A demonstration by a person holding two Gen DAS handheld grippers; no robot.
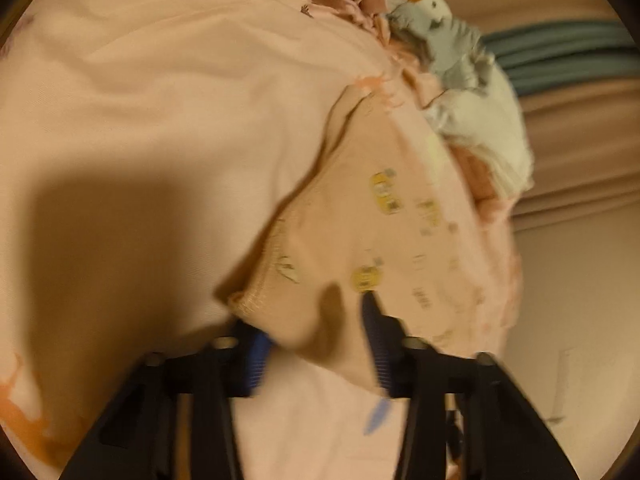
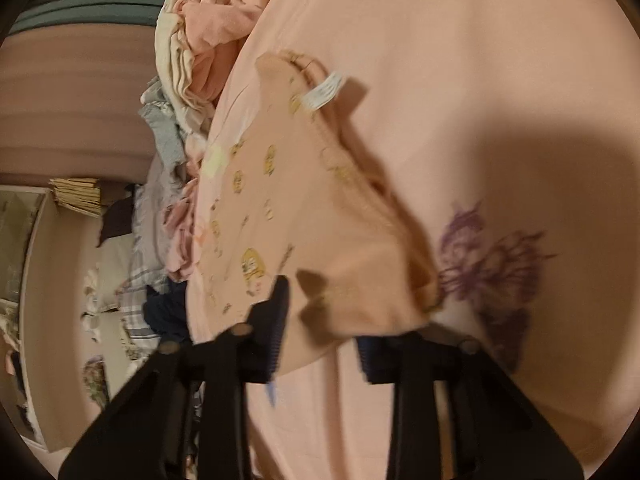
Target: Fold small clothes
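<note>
1. The small peach garment (image 1: 360, 232) with yellow prints lies flat on the pink sheet (image 1: 160, 100). Its near edge reaches both pairs of tongs.
2. The left tongs (image 1: 318, 344) stand narrowly apart with one near corner of the garment between the jaws, and no pinch shows. The right tongs (image 2: 324, 332) stand the same way at the other near corner.
3. Risk: if the jaws close with the sheet caught under the corner, the sheet would lift together with the garment. The fold would then drag and wrinkle.
4. Risk: the cloth is thin and limp, and only its very edge sits in each gap. A shallow bite could slip out partway through the fold and let that side flop back.
5. Risk: if one side lifts ahead of the other, the fold would probably go askew, with the hem off the far edge where the white label (image 2: 324, 90) sits.
6. Risk: the pile of clothes (image 1: 472, 92) touches the garment's far side. A long carry could push into it or tuck a piece into the fold.
7. Count: one garment being worked, two pairs of tongs, one label and one purple print (image 2: 488, 264) on the sheet. There is also one pile of several pieces, too tangled and blurred to number.
</note>
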